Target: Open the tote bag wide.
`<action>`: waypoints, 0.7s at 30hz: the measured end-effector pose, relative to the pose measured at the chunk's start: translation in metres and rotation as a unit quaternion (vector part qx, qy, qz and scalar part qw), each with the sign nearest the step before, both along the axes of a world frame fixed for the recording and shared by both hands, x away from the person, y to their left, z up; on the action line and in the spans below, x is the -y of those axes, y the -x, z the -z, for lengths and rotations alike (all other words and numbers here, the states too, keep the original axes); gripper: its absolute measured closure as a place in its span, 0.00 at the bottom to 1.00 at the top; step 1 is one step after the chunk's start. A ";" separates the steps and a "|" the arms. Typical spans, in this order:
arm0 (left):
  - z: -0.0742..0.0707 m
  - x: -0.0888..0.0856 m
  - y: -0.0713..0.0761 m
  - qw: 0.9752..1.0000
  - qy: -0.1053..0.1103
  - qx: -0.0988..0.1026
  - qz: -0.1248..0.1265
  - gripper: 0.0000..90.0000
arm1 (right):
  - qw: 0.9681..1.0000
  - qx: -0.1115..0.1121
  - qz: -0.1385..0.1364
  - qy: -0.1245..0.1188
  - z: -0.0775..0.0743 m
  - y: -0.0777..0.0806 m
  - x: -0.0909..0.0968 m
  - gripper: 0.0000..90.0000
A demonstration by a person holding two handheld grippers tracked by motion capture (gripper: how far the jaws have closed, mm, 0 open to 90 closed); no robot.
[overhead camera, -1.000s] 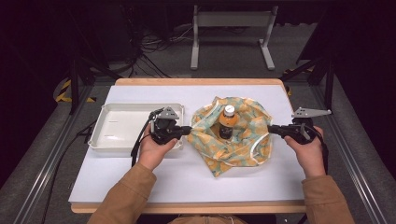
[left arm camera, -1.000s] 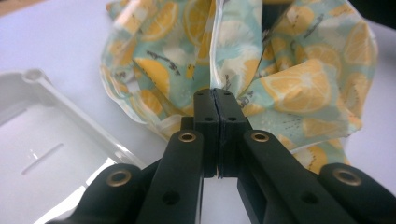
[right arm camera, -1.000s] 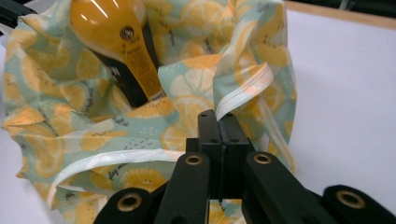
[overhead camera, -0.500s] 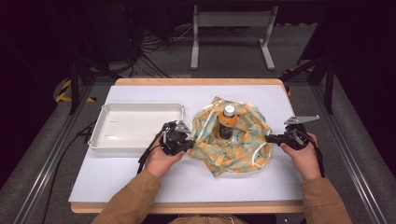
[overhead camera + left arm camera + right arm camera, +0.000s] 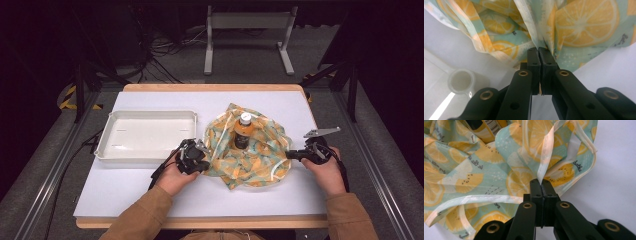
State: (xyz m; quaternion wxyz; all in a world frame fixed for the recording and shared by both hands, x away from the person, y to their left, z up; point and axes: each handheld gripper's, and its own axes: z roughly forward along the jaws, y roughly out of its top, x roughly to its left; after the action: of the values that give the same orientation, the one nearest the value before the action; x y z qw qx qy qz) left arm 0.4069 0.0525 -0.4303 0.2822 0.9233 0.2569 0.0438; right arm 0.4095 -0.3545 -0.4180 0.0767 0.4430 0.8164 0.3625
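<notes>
Dark room, white table (image 5: 150, 190): both grippers' jaws clamped on the lemon-print cloth (image 5: 260, 160).

**Camera positions**

High view: fixed above the near table (image 5: 150, 195) edge, facing forward and down, distant. Left and right gripper views: riding low, very close, facing the lemon-print cloth (image 5: 584, 27) from opposite sides; all share it.

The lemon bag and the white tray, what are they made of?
The mint-green, lemon-print bag looks like thin woven cloth, possibly coated: it folds softly, with stitched pale seams and a slight sheen. The white rectangular tray looks like smooth moulded plastic, going by its rounded rim and even matte surface, though enamelled metal is possible.
</notes>
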 end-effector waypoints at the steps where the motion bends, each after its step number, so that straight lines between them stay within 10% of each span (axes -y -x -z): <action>1: 0.000 0.000 0.000 1.000 0.000 0.000 0.000 0.96 | 1.000 -0.002 0.000 -0.002 0.000 0.000 0.001 0.99; 9: -0.010 -0.013 0.001 0.998 0.054 -0.002 0.014 0.85 | 1.000 0.011 -0.002 -0.017 -0.012 0.007 0.005 0.93; 21: -0.061 -0.037 0.009 0.988 0.144 0.050 -0.012 0.53 | 0.997 0.073 0.015 -0.021 -0.049 0.024 0.012 0.75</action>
State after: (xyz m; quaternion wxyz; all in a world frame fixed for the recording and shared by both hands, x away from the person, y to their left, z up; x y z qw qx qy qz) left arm 0.3978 0.0896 -0.3689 0.4244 0.8663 0.2576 0.0557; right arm 0.3858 -0.3665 -0.3691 0.1323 0.4294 0.7937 0.4100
